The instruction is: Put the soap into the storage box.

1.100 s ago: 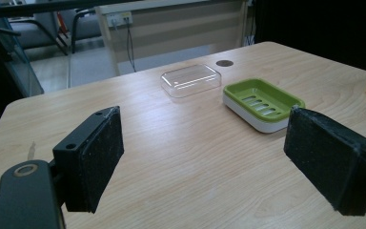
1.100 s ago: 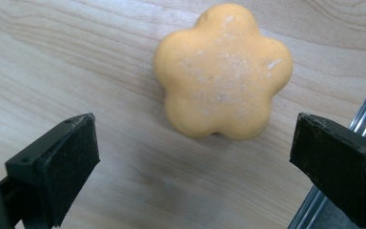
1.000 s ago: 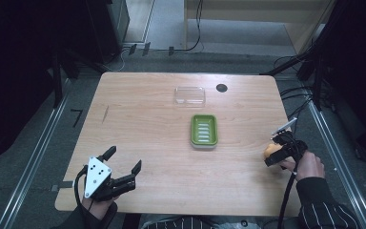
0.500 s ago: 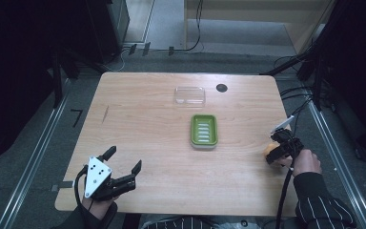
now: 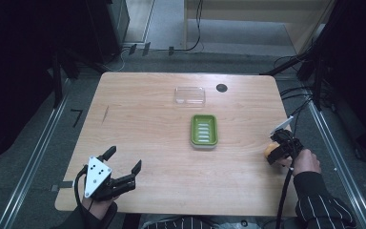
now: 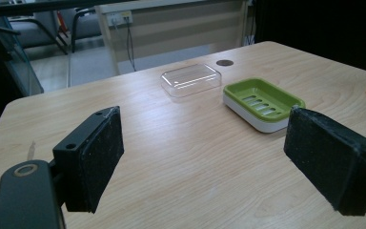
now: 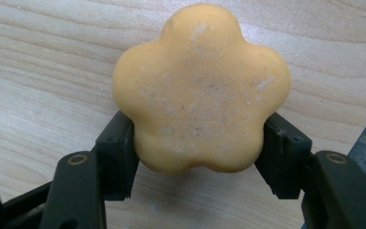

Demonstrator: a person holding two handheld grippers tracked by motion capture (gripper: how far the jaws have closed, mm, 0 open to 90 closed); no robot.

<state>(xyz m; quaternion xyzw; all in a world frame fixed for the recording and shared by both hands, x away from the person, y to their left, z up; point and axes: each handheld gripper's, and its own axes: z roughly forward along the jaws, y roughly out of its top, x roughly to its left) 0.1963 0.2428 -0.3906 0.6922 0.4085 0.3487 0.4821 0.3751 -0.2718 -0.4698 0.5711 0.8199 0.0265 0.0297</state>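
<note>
Right tool [image 7: 198,157] grips flower-shaped soap [image 7: 201,90] near the table [image 5: 143,129] edge.

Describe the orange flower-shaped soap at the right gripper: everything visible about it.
The soap is a pale orange, five-lobed flower-shaped bar, matte, with whitish scuffs on its top face. It lies flat on the wooden table near the right edge. The right gripper has just closed its jaws on it, the pads pressing two opposite sides. Nothing else touches it.
</note>
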